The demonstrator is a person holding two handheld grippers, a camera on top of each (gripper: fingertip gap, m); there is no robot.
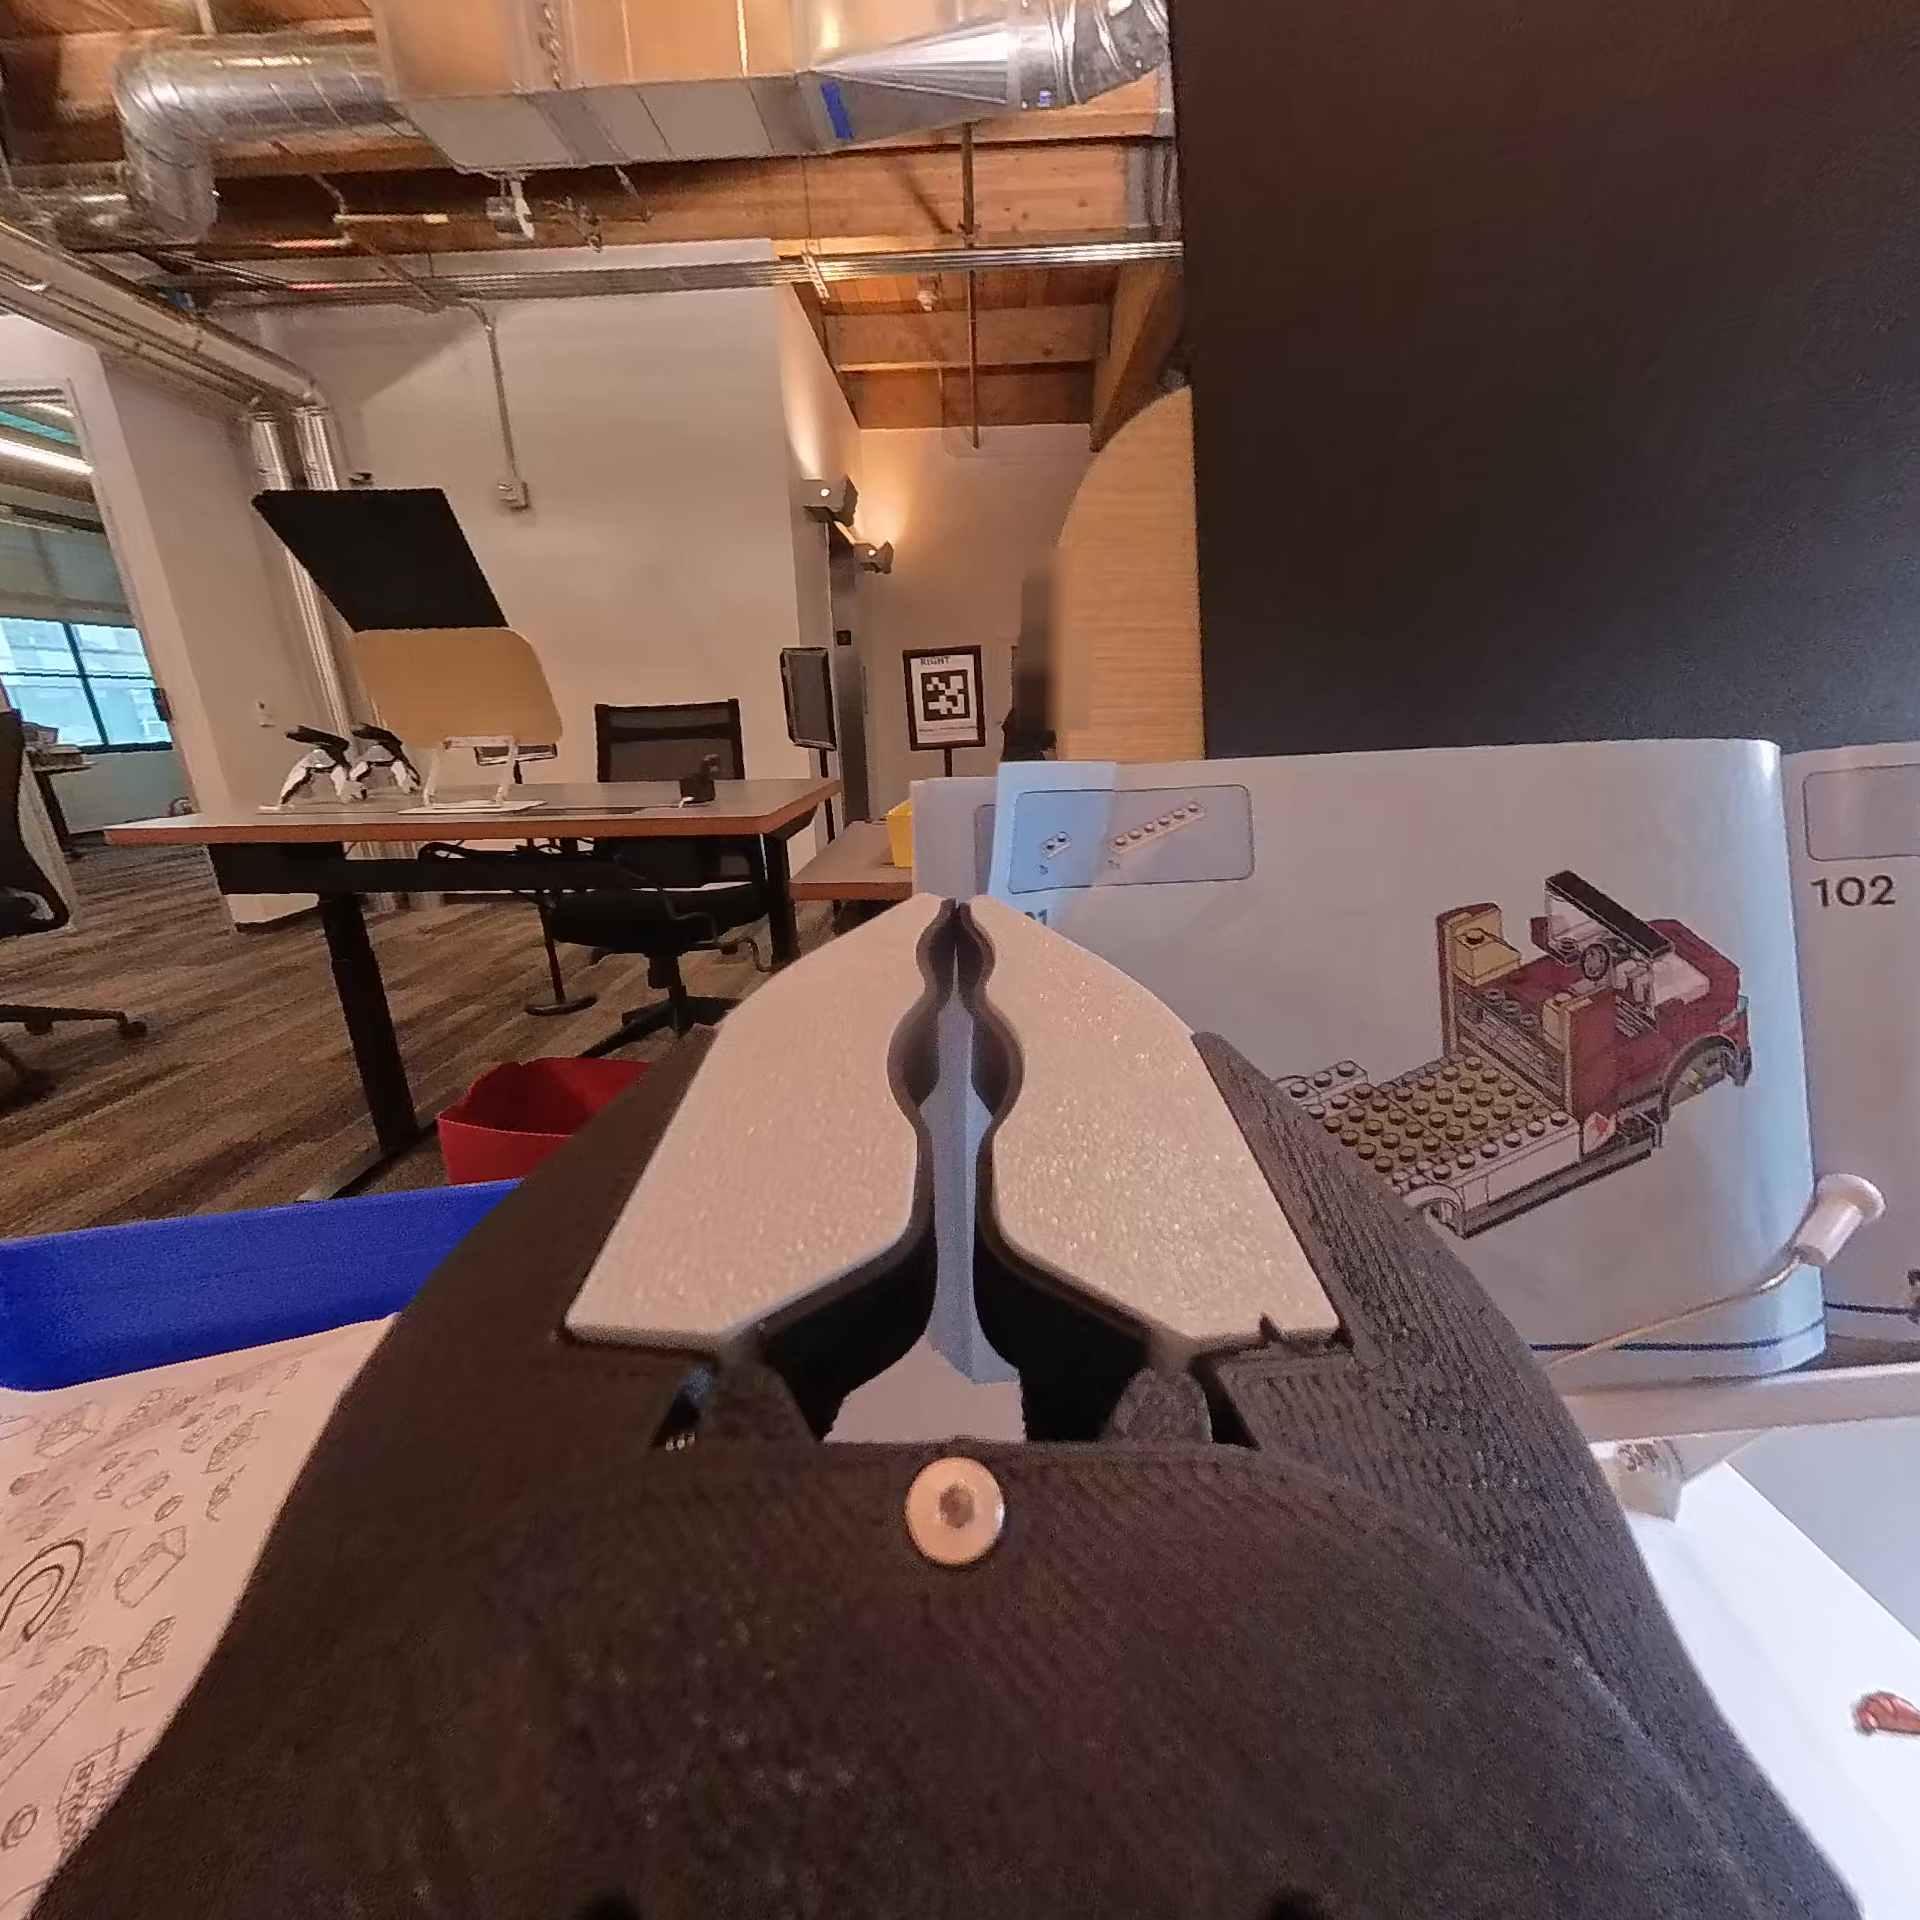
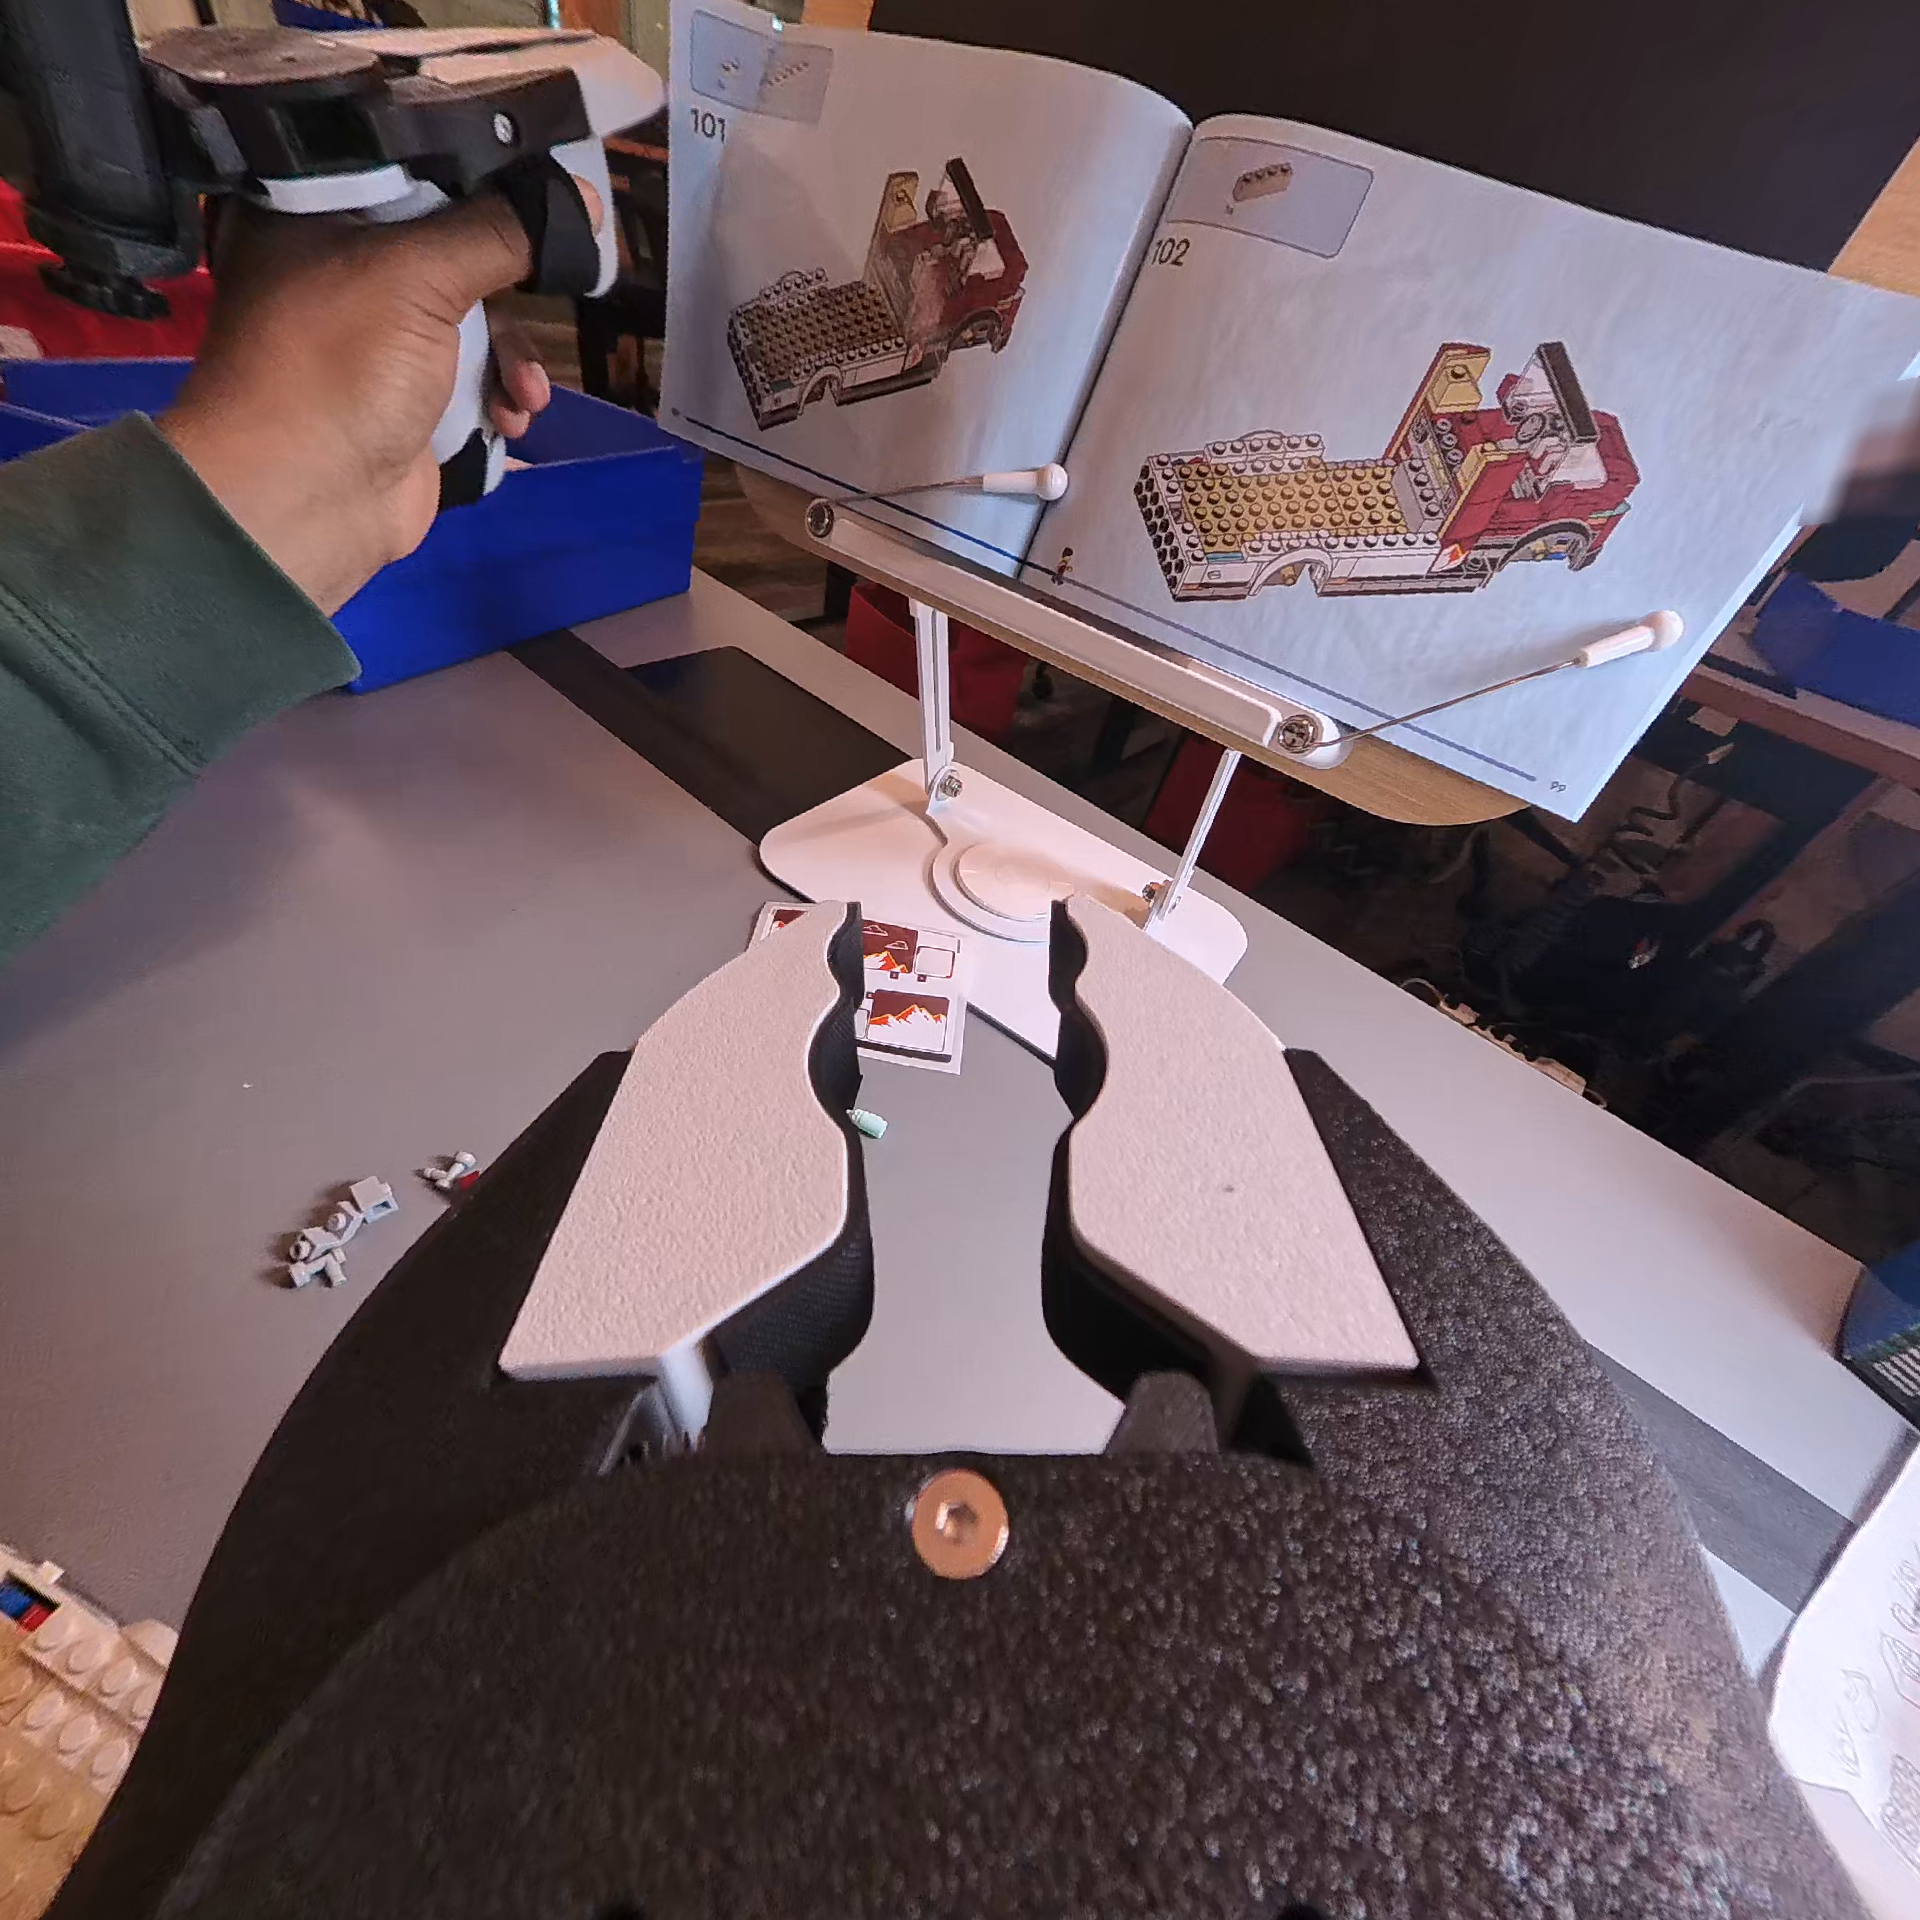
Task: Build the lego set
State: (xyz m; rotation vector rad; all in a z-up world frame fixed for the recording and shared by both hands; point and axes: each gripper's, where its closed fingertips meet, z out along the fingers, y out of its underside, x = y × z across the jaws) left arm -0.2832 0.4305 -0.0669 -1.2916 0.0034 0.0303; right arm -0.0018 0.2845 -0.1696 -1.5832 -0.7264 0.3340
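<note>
The left gripper (image 1: 958, 914), jaws closed, probably pinches the booklet (image 2: 1299, 343) page to turn it, while the right gripper (image 2: 956, 935) waits open above the table (image 2: 312, 883), lego pieces (image 2: 338, 1231) near left.

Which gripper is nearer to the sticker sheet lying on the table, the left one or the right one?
Right. The right gripper hangs open just above the sticker sheet, one finger overlapping it. The left gripper is raised off to the side, up by the instruction booklet.
</note>
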